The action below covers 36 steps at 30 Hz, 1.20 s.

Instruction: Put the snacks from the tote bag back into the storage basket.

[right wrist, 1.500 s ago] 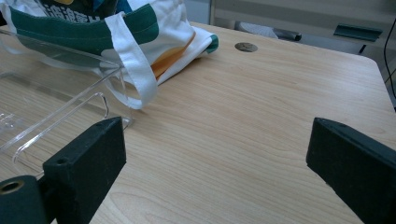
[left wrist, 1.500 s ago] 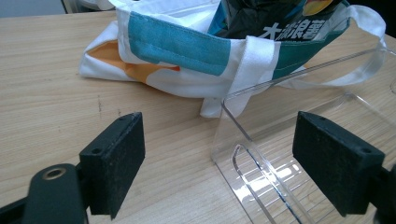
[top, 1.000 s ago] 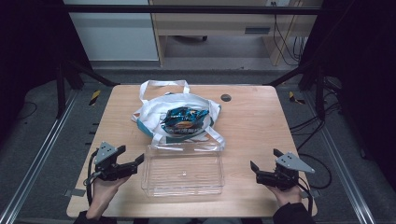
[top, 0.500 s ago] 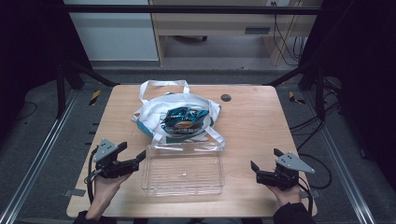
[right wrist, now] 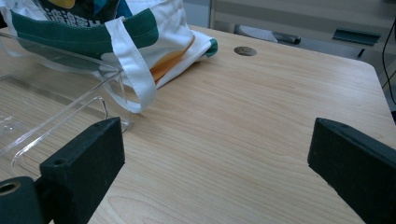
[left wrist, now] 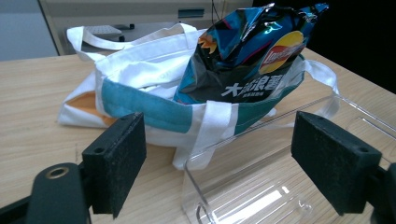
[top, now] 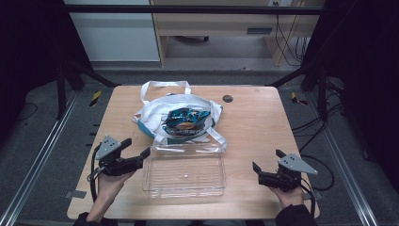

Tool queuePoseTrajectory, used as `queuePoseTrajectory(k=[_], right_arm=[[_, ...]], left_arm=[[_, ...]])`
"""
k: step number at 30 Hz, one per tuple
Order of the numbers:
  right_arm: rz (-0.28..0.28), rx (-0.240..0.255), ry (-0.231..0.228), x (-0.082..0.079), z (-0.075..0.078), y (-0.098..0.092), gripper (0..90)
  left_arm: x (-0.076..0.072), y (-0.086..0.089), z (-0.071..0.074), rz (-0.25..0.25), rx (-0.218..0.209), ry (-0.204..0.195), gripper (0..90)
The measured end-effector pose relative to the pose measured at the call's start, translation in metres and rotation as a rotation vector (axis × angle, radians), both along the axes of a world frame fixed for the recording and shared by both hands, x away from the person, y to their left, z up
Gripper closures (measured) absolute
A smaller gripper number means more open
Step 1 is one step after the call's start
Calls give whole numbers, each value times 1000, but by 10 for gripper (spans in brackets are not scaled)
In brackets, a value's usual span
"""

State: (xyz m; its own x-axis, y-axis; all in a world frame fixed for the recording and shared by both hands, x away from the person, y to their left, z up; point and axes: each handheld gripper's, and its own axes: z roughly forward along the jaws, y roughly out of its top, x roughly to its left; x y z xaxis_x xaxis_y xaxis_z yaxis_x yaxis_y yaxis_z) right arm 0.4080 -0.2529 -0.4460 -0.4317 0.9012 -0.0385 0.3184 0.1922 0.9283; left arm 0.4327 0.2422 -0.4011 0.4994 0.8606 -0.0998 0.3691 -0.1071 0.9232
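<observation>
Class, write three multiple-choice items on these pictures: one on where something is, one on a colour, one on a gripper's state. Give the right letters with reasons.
1. Where is the chip bag?
A. in the tote
B. in the clear tray
C. beside the right gripper

2. What colour is the band around the tote?
A. red
B. teal
C. black

3. How is the left gripper?
A. shut on the tray
B. shut on a tote strap
C. open, holding nothing

Answers: 1 A, the bag sticks out of the tote's mouth; 2 B, the left gripper view shows a teal band across white cloth; 3 C, its jaws stand wide apart with nothing held between them.
</observation>
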Motion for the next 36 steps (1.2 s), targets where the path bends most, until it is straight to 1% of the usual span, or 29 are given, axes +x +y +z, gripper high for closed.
queuePoseTrajectory(k=[9,16,29,36], right_arm=[[2,0,-4,0,1,1,40],[1,-1,-7,0,2,2,40],[2,1,-11,0,3,2,40],[2,1,-11,0,3,2,40]], left_arm=[[4,-13,8,-24,13,-20,183],[12,-23,13,-40,32,-30,189],[26,-35,21,-53,16,-36,214],[33,-43,22,-56,36,-42,232]])
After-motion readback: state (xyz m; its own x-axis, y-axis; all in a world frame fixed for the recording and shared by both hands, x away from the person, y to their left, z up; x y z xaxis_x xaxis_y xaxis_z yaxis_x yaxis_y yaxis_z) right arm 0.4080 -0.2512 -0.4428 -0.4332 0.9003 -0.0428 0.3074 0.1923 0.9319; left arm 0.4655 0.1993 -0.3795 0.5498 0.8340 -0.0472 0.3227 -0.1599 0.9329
